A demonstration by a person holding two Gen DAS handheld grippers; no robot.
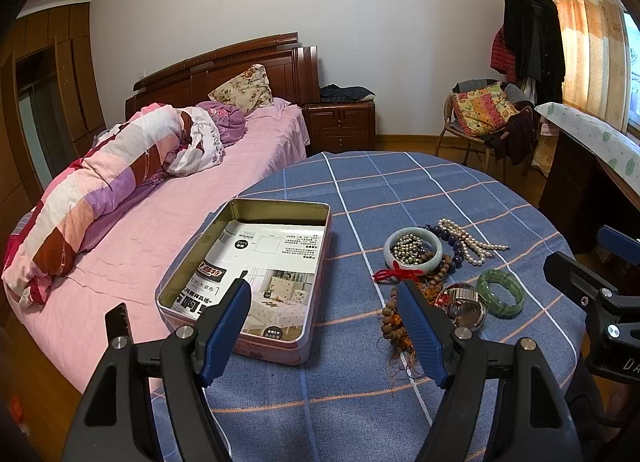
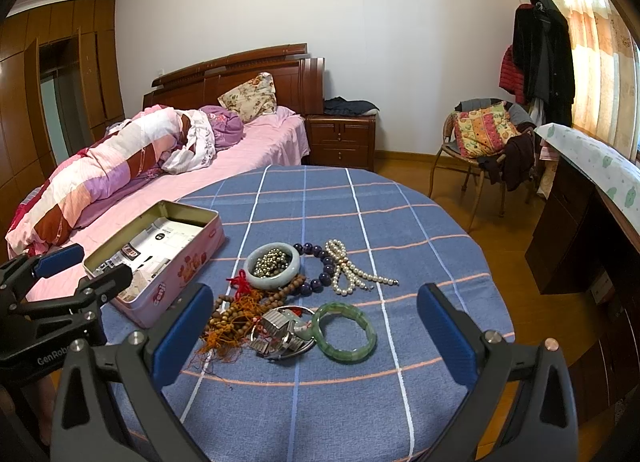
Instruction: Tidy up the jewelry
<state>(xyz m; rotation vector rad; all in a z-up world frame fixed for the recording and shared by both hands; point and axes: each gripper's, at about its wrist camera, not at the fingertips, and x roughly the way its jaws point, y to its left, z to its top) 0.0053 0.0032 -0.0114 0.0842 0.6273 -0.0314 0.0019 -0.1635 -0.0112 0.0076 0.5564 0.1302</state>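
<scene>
Both grippers hang low over the near edge of the round table (image 2: 420,222), which wears a blue checked cloth. On the right gripper (image 2: 316,326) the blue pads (image 2: 182,322) stand wide apart and hold nothing; the heap of jewelry lies between and beyond them. On the left gripper (image 1: 324,316) the fingers (image 1: 226,320) are likewise spread and empty, one over the tin, the other over the near end of the wooden beads.

Largest on the cloth is the open pink tin (image 1: 244,286), by the table's left edge next to the bed (image 1: 140,202), with a printed leaflet (image 1: 256,262) lining its bottom. Just right of it, toward the table's middle, the jewelry is bunched together. A pearl strand (image 2: 352,268) lies farthest right, touching a string of dark purple beads (image 2: 324,266). A pale jade bangle (image 2: 272,266) rings a small pile of metallic beads (image 2: 272,260). Nearer the edge, a brown wooden bead string (image 2: 240,312) with orange tassels tangles with a red cord (image 2: 240,284). A silver metal watch band (image 2: 280,332) touches a green stone bracelet (image 2: 344,332).
</scene>
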